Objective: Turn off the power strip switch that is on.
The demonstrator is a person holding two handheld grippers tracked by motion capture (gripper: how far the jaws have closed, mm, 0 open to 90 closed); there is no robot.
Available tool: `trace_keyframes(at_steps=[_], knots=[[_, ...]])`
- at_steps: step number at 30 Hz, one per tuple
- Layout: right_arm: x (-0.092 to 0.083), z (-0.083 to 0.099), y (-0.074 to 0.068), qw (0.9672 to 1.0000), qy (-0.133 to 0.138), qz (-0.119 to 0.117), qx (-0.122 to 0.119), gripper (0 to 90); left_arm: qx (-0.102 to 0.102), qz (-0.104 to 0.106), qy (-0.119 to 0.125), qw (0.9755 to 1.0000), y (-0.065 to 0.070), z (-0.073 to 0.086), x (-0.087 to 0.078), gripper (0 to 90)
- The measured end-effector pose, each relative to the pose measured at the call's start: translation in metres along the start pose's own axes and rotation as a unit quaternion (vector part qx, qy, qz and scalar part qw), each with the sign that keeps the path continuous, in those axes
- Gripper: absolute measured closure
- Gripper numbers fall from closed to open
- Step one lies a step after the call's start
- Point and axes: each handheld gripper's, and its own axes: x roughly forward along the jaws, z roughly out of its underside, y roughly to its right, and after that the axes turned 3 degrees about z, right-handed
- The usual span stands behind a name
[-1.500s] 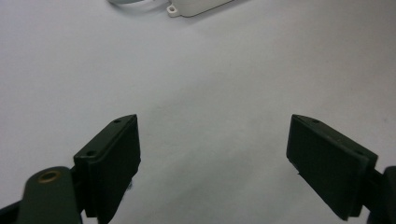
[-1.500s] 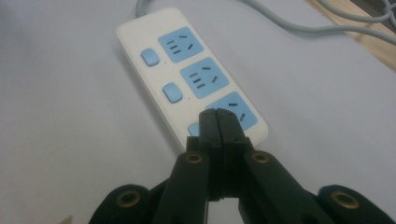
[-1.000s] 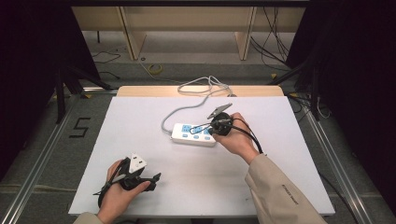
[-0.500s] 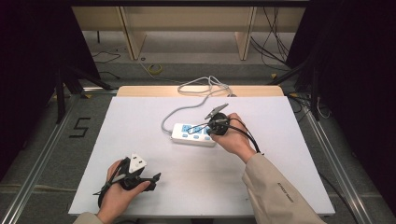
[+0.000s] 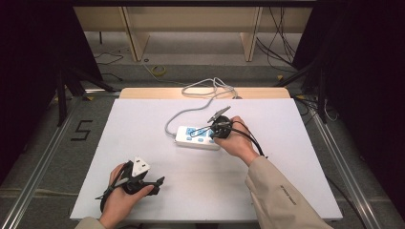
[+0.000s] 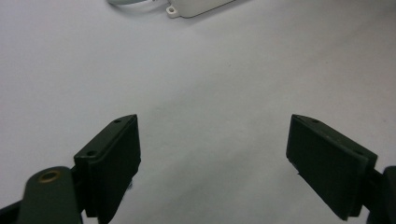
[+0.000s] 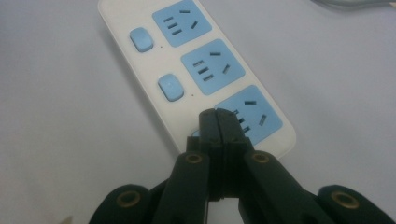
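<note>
A white power strip (image 5: 196, 137) with three blue sockets and blue rocker switches lies at the table's middle. In the right gripper view the strip (image 7: 187, 70) runs away from me. My right gripper (image 7: 217, 116) is shut with nothing between its pads, and its tips sit over the strip's nearest end, covering the nearest switch. Whether they press on it I cannot tell. From above, the right gripper (image 5: 211, 133) points left onto the strip. My left gripper (image 5: 155, 183) rests at the table's front left, open and empty. Its wide-apart pads (image 6: 112, 158) face bare tabletop, with the strip's corner (image 6: 196, 5) far ahead.
The strip's grey cable (image 5: 210, 88) curls from its left end back to the far edge and off the white table (image 5: 296, 157). A wooden strip (image 5: 143, 93) borders the far edge. Dark stands and floor cables surround the table.
The right gripper has edged slightly down and left onto the strip's near end, staying shut. The left hand and gripper have not moved.
</note>
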Motion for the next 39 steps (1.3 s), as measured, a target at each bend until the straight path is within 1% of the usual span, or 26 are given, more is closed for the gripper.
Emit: trace_keyframes(at_steps=[2,5,8,10,11,14,21,23,25,28,39], knots=[[0.002,0.0,0.0,1.0,-0.003,-0.002,0.0,90.0,0.003,0.0,-0.002,1.0,0.0,0.0,0.0,17.3],[0.004,0.0,0.001,1.0,-0.004,-0.001,-0.001,90.0,0.001,0.0,-0.001,1.0,0.0,0.0,0.0,17.4],[0.006,0.0,0.001,1.0,-0.008,-0.002,0.003,90.0,0.002,0.0,-0.003,1.0,0.0,0.0,0.0,17.4],[0.007,0.0,0.001,1.0,-0.006,-0.005,-0.001,90.0,0.002,0.0,-0.003,1.0,0.0,0.0,0.0,17.4],[0.008,0.0,0.001,1.0,-0.007,-0.003,0.002,90.0,0.002,0.0,-0.003,1.0,0.0,0.0,0.0,17.4],[0.009,-0.001,0.0,0.9999,-0.009,-0.005,0.0,90.0,0.002,0.0,-0.002,1.0,0.0,0.0,0.0,17.4],[0.01,-0.003,-0.002,0.9999,-0.012,-0.005,-0.003,90.0,0.0,0.0,-0.001,1.0,0.0,0.0,0.0,17.4],[0.01,-0.004,-0.002,0.9999,-0.014,-0.005,-0.001,90.0,0.001,0.0,-0.001,1.0,0.0,0.0,0.0,17.4],[0.011,-0.004,-0.002,0.9999,-0.013,-0.003,-0.006,90.0,0.001,0.0,-0.001,1.0,0.0,0.0,0.0,17.4],[0.012,-0.003,-0.002,0.9998,-0.019,-0.003,-0.005,90.0,0.001,0.0,-0.001,1.0,0.0,0.0,0.0,17.4],[0.012,-0.004,-0.002,0.9997,-0.024,-0.004,-0.003,90.0,0.001,0.0,0.0,1.0,0.0,0.0,-0.001,17.4]])
